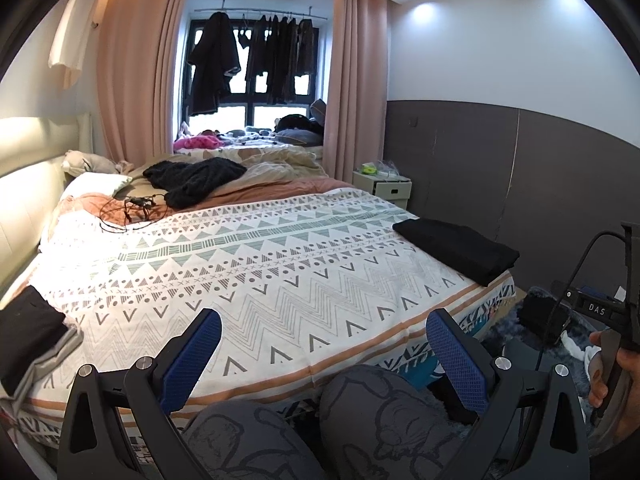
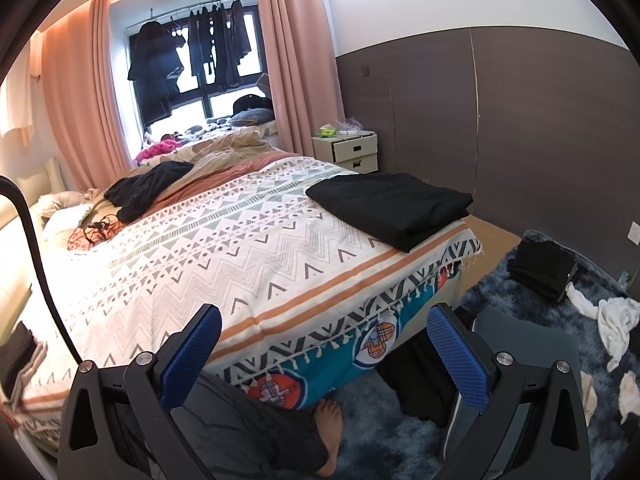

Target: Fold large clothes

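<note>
Both empty, spread wide off the bed's foot edge: left gripper (image 1: pixel 324 354), right gripper (image 2: pixel 324 350). Farther on, at the patterned cotton bedspread's (image 2: pixel 224 264) right foot corner, folded black rectangular garment (image 2: pixel 390 206), long axis along that side edge, likely nearer the right gripper. Farthest, toward the head end, crumpled black knit garment (image 1: pixel 194 176), unfolded.

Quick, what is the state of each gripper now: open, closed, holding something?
Left gripper: open, holding nothing, above the bed's near edge.
Right gripper: open, holding nothing, by the bed's near corner.
</note>
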Motion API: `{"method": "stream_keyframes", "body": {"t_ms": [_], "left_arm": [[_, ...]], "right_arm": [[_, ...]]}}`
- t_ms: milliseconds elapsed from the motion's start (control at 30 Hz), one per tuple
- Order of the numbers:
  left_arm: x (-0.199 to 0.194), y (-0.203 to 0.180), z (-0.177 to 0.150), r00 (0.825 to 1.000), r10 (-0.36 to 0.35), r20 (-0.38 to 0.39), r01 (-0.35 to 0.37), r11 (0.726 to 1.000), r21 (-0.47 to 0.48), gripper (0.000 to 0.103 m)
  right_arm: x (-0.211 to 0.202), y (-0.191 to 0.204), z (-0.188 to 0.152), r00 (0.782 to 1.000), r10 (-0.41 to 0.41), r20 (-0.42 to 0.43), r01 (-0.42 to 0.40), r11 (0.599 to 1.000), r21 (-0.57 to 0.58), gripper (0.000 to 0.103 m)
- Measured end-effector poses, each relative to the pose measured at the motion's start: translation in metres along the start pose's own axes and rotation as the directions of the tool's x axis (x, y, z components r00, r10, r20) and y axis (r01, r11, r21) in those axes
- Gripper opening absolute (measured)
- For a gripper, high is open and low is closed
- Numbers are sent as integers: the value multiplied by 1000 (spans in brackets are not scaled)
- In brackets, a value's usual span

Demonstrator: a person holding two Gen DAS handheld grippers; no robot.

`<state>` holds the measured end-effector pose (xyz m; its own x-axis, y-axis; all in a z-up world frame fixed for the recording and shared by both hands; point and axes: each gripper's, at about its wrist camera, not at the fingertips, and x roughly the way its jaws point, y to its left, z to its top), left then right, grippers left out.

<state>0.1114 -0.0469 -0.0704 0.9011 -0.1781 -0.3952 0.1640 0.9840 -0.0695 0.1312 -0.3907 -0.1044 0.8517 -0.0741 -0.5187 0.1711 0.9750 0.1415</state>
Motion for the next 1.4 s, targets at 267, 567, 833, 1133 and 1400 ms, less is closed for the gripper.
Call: {"method": "stream_keyframes", "body": {"t_ms": [267,567,833,1133,1400], "left_arm": [[-2,2,-1,1000,8,5,-8,1000,-6,102],[-3,5,-1,1000,10,10,-10,1000,-13,102],[-4,7,-2,1000,11,13,-11,1000,-20,102],[-6,7,-3,1000,14,19,-14,1000,-21,102],[-6,8,-4,1000,15,16,-14,1000,-25,102]], "right_arm": [[1,2,0,1000,6,-1,-6,1000,1,103],[1,4,0,1000,14,-4,-14,1000,-2,103],[2,6,1,1000,17,-3,-17,1000,-4,103],[1,7,1,1000,18,0,-18,1000,-4,103],[1,8,1,1000,17,-1,-17,1000,-3,103]]}}
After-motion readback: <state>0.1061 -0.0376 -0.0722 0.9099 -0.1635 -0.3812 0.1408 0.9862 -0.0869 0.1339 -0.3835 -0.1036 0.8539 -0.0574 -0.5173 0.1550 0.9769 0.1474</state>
